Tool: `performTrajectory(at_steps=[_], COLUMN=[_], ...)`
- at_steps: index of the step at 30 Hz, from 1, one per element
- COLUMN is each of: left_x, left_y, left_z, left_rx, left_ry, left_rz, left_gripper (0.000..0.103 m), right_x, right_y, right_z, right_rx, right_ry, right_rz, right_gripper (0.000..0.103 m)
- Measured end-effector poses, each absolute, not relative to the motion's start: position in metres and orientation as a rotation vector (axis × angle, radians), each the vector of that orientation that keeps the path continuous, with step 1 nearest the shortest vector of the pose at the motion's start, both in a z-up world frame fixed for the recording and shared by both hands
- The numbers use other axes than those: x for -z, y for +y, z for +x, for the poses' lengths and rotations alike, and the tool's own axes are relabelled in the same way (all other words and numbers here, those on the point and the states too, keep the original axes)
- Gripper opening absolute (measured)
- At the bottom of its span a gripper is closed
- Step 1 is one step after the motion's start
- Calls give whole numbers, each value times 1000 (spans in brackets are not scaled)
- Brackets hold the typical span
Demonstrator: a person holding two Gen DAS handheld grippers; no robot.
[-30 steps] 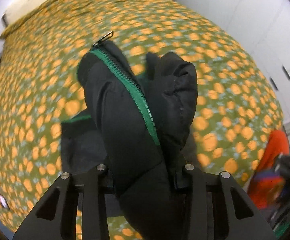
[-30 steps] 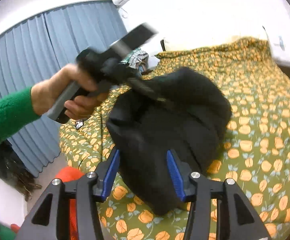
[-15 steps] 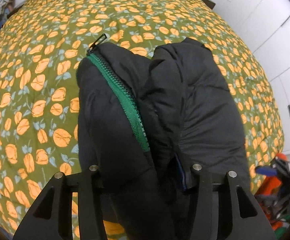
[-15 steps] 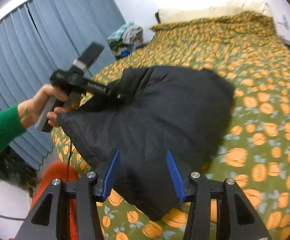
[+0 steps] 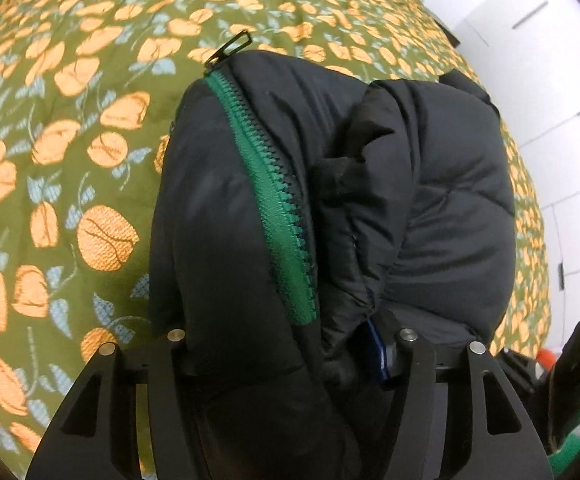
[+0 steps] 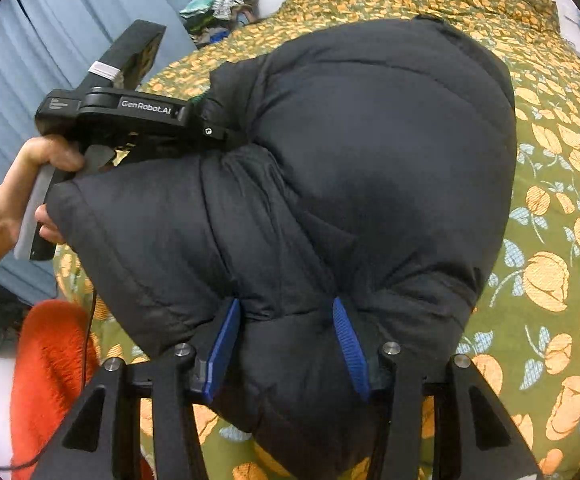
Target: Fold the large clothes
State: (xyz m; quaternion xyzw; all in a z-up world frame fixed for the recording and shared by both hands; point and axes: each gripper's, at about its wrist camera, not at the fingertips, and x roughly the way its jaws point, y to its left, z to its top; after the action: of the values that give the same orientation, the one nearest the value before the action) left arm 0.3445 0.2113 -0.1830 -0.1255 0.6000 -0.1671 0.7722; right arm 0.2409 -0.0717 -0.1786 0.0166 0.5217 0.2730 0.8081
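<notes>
A black puffer jacket (image 6: 370,152) with a green zipper (image 5: 274,200) lies bunched on the flowered bedspread (image 5: 50,128). My left gripper (image 5: 286,344) is shut on a thick fold by the zipper; padding hides its fingertips. In the right wrist view the left gripper's body (image 6: 138,116) bites the jacket's left side, held by a hand in a green sleeve. My right gripper (image 6: 286,332) is shut on the jacket's near edge, with its blue pads (image 6: 222,344) pressed into the padding.
The bed (image 6: 562,208) spreads to the right and far side. An orange-red garment (image 6: 50,368) lies low at the left beside the bed. Blue curtains (image 6: 50,32) hang at the left. A pile of clothes (image 6: 222,4) sits at the back. White cupboard doors (image 5: 562,80) stand right.
Both grippers have brought the jacket down toward the bedspread and closer together. The jacket now fills more of both views. Both grips hold unchanged.
</notes>
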Motion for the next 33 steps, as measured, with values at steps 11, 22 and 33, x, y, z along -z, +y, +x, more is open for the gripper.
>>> performTrajectory(at_steps=[11,22,33], left_x=[187,197,194], left_y=[227,236,234], left_z=[334,335,331], left_rx=[374,356,357], left_ry=[1277,1301,1295], left_rz=[-312,-359,-345], left_gripper=[60,60,61], right_x=[86,174,148], right_y=[-99,-31,-38], right_z=[316,464,423], right_rx=[-597,-452,-445], right_ry=[1107,1318,1226], right_rz=[107,-64,-173], right_gripper=[48,48,48])
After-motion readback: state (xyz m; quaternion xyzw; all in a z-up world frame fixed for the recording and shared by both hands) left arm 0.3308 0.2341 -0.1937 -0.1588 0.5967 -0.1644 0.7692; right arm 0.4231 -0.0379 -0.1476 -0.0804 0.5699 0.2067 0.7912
